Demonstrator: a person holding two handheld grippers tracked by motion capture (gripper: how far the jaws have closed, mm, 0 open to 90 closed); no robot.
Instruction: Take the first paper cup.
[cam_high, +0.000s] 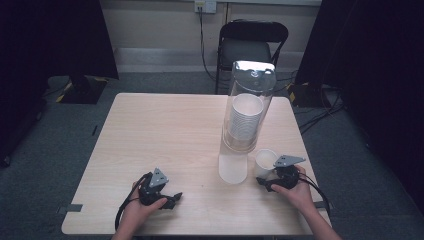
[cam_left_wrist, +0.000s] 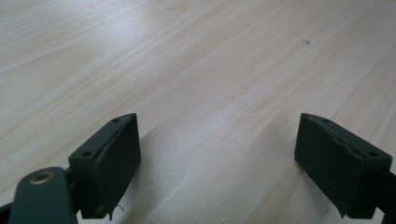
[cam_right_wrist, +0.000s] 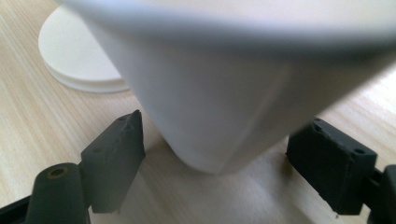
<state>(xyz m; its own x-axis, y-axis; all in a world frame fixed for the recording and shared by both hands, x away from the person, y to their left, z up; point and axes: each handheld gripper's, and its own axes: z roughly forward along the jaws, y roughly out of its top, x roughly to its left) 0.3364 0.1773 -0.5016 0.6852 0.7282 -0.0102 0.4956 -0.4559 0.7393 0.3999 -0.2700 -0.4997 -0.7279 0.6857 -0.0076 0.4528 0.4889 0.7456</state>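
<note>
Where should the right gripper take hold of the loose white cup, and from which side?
Grip the white cup low on its tapered wall, coming from the person's side. It stands upright, narrower at the base, already between the right gripper's spread jaws.

The high view looks forward and down from above the person's side onto the whole table (cam_high: 150, 130), with floor and a chair (cam_high: 252, 42) beyond. The left gripper view sits very low, close over bare tabletop. The right gripper view, equally low, faces a white cup (cam_right_wrist: 224, 93) at close range, which the high view shares.
</note>
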